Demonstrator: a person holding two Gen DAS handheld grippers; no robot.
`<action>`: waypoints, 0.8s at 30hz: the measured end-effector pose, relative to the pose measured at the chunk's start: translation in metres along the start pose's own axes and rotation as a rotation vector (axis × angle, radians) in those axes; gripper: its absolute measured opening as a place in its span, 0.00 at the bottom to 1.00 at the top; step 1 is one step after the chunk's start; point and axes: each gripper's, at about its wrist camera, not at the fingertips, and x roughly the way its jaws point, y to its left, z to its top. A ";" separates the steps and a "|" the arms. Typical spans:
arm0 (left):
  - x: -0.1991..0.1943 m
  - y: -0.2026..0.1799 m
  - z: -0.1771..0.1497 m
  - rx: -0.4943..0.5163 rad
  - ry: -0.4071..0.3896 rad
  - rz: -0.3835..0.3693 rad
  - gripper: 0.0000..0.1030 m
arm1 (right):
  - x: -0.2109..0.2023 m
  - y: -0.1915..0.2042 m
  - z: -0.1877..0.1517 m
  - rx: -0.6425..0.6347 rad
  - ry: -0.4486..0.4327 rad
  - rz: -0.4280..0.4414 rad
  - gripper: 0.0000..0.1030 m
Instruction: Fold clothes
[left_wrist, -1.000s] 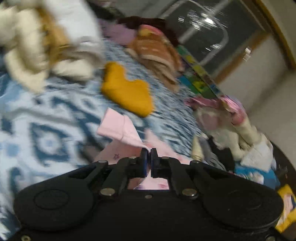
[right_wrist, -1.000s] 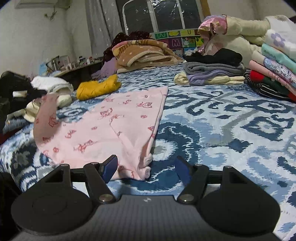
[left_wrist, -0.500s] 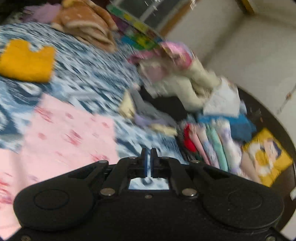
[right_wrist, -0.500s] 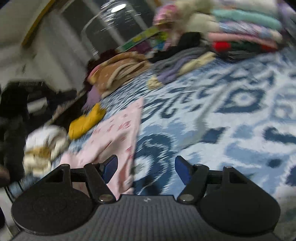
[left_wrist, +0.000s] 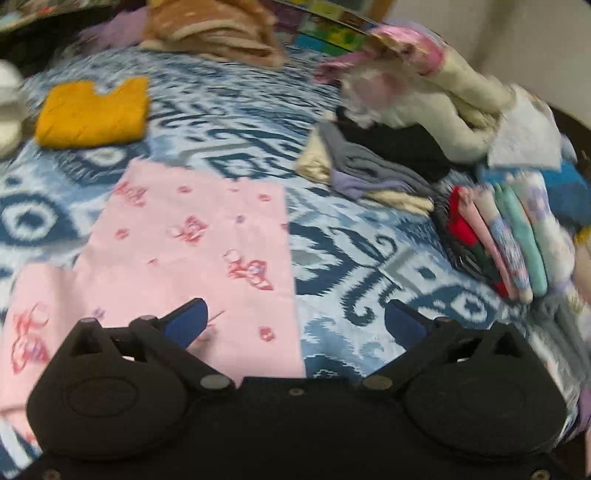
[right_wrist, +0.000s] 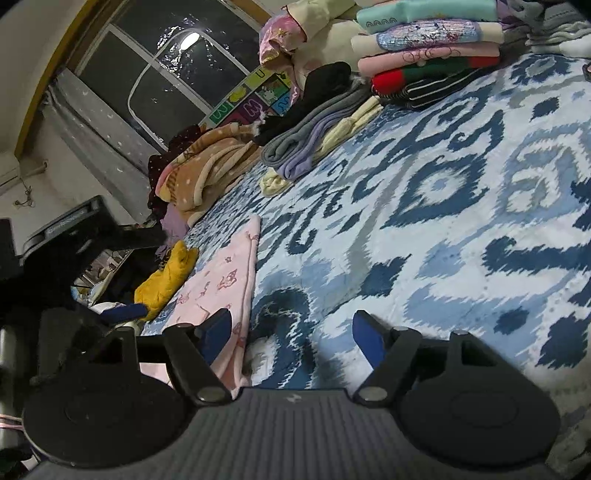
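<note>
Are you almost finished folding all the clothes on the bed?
Partly. A stack of folded clothes sits at the bed's far side, and a yellow top lies folded. The pink garment is spread flat, seemingly mid-fold. Left gripper and right gripper hold nothing, their jaws opening. A rumpled brown pile looks unfolded.

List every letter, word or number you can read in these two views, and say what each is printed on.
"U": on a yellow-green tile of the alphabet mat below the window.
"M": on a purple tile of the same mat, right wrist view.
Pale lettering on the black device: too blurred to read.
Prints on the folded clothes: too small to read.
Left wrist view: the mat is blurred, nothing legible.
</note>
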 end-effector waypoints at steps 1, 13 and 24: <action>-0.005 0.005 0.000 -0.017 -0.016 -0.013 1.00 | 0.000 0.002 0.001 -0.019 -0.007 -0.023 0.71; -0.025 0.044 0.002 -0.079 0.074 -0.013 1.00 | 0.052 0.030 0.046 -0.220 -0.025 -0.244 1.00; -0.054 0.164 -0.012 -0.259 -0.027 -0.167 1.00 | 0.059 0.072 0.014 -0.346 0.064 -0.068 0.94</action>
